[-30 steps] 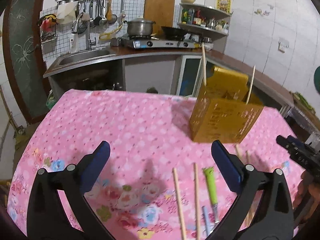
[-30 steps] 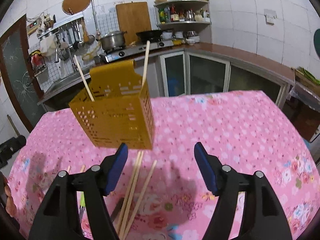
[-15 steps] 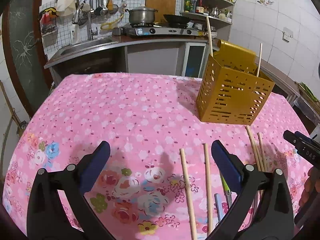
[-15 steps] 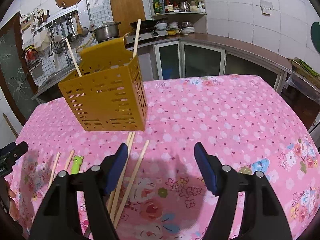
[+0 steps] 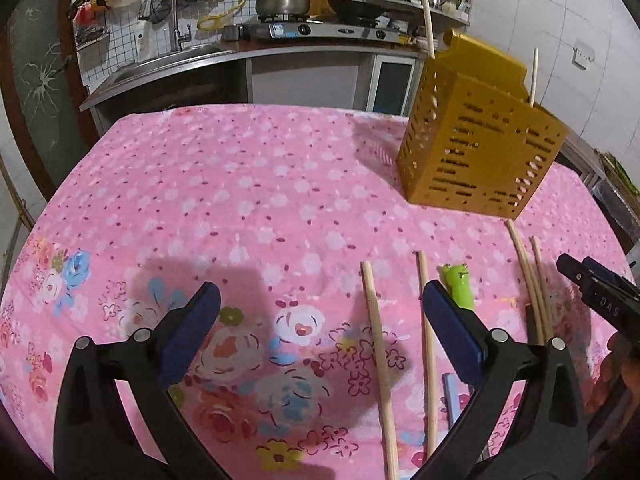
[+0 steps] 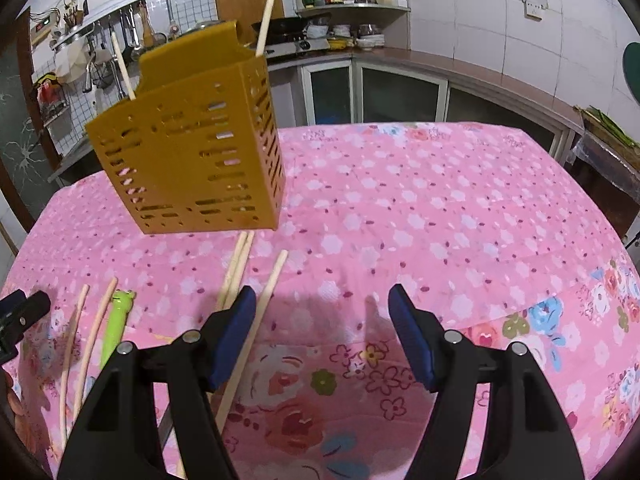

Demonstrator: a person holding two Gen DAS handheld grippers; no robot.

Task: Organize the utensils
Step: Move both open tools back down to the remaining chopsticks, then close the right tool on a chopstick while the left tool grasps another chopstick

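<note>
- Table [image 5: 248, 184], covered by a pink floral cloth; it carries every item listed below.
- Utensil holder [image 5: 476, 148], mustard-yellow plastic with slotted walls and a raised back panel; it stands upright toward the far side of the cloth. Two chopsticks stand inside it [image 6: 264, 20], leaning at opposite corners.
- Left gripper [image 5: 320, 312], black frame with blue pads; jaws spread wide, nothing between them, low over the near part of the cloth.
- Right gripper [image 6: 322, 312], same build; jaws spread wide, nothing between them, low over the cloth in front of the holder.
- Loose chopsticks, group one [image 5: 378, 352]: two wooden sticks lying nearly parallel on the cloth, just beside the left gripper's right finger.
- Loose chopsticks, group two [image 6: 240, 268]: a close pair plus one single stick lying just beside it, their far ends near the base of the holder; the near ends pass under the right gripper's left finger.
- Green frog-headed utensil handle [image 5: 458, 284], lying flat between the two chopstick groups; its lower end is hidden behind the left gripper.
</note>
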